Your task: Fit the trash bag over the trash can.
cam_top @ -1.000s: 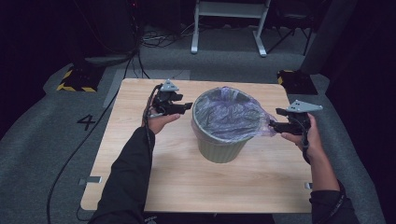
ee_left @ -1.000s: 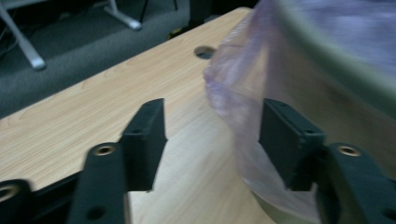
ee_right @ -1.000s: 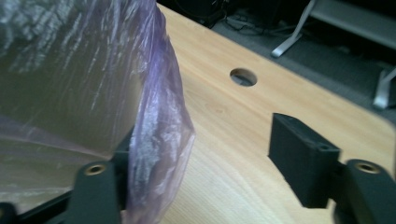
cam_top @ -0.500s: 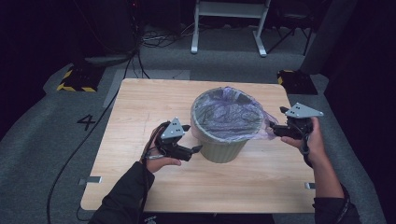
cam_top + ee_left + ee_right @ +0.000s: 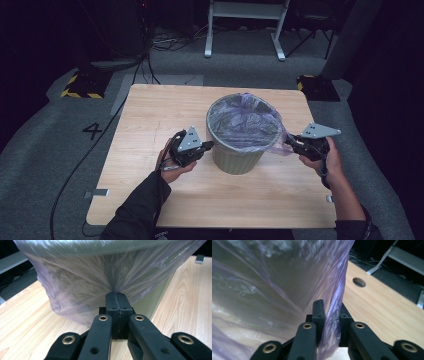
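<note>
stage: bag removal, early | bin (image 5: 239, 159): mid-table, toward right edge | purple bag liner (image 5: 245, 120): still draped over rim | left gripper (image 5: 206, 145): just closed, pinching liner | right gripper (image 5: 289, 142): just closed, gripping liner | left: lift out

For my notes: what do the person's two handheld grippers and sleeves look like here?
Both are black handheld tools. The left gripper and the right gripper each carry a grey three-cornered plate on top. In the gripper views, the black jaw linkages show brass-coloured pivot rivets. The person wears dark long sleeves, the left sleeve and the right sleeve.
</note>
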### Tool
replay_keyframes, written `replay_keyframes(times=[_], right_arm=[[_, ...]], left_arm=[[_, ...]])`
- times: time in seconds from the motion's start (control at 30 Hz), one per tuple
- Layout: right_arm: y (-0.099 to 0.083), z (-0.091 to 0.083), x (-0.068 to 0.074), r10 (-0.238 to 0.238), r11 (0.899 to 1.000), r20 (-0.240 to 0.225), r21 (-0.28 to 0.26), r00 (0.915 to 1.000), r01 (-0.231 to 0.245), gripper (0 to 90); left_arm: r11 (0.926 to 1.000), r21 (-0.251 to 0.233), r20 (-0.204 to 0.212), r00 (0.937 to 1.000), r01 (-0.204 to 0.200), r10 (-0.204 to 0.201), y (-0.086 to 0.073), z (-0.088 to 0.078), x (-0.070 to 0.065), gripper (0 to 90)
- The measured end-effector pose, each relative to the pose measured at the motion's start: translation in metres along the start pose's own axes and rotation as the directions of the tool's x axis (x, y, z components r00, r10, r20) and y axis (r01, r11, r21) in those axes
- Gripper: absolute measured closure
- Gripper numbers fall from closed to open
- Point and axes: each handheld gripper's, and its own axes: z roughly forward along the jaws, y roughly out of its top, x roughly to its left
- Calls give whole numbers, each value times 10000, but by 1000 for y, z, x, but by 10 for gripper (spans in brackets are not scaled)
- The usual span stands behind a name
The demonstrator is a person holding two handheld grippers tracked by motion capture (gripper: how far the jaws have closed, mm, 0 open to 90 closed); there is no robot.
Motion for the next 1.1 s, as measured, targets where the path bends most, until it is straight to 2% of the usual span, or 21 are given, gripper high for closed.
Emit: replay_keyframes(times=[0.1,0.27,0.3,0.4,0.47,0.5,0.53,0.57,0.6,0.63,0.67,0.7,0.73,0.77,0.83,0.93,1.0,1.07,1.1], right_arm=[[-8,5,4,62,10000,-177,-22,9998,-63,880],[-20,14,10,299,9995,-466,-86,9985,-304,900],[-22,16,11,371,9992,-533,-94,9979,-376,900],[-29,24,13,606,9981,-648,-59,9961,-611,900],[-35,30,12,930,9954,-649,-187,9935,-944,900],[-35,30,12,930,9954,-649,-187,9935,-944,900],[-36,31,12,969,9949,-655,-227,9931,-986,895],[-37,31,12,1005,9943,-626,-301,9930,-1025,871],[-36,31,13,912,9953,-508,-268,9945,-927,816],[-35,31,14,818,9962,-376,-255,9959,-828,788],[-35,31,14,818,9962,-376,-255,9959,-828,788],[-34,29,15,710,9971,-273,-240,9971,-717,764],[-32,27,17,483,9986,-250,-201,9985,-488,635],[-32,27,17,483,9986,-250,-201,9985,-488,635],[-29,24,18,371,9993,-14,-55,9993,-371,547],[-27,18,20,139,9999,70,-44,9999,-138,380],[-23,11,23,-270,9996,730,135,9970,261,294],[-22,9,23,-355,9993,840,135,9958,344,280],[-18,3,23,-415,9991,1243,5,9914,417,263]], left_arm=[[9995,275,183,9997,-158,153,-7,6,-1,900],[9972,704,210,9995,-238,223,-16,12,-2,900],[9952,919,202,9993,-336,318,-20,15,-2,900],[9936,1110,138,9997,-223,209,-27,19,-1,900],[9943,1038,122,9996,-252,240,-31,19,-2,899],[9956,914,29,9998,-212,210,-32,18,-2,899],[9981,609,-84,9999,-103,108,-33,15,-3,898],[9992,391,-199,9998,41,-33,-33,12,-4,798],[9997,100,-589,9980,241,-235,-32,7,-4,581],[9997,100,-589,9980,241,-235,-32,7,-4,487],[9994,-35,-751,9965,355,-357,-31,5,-4,487],[9989,-182,-904,9949,441,-456,-30,3,-5,418],[9982,-290,-773,9955,530,-551,-27,2,-7,250],[9982,-290,-773,9955,530,-551,-27,2,-7,230],[9986,-341,-770,9961,412,-437,-24,3,-11,207],[9977,-592,-617,9974,332,-369,-17,4,-18,171],[9971,-716,-795,9963,260,-317,-12,4,-21,162],[9973,-695,-792,9965,228,-283,-10,4,-21,165],[9976,-672,-806,9965,176,-230,-7,5,-22,181]])
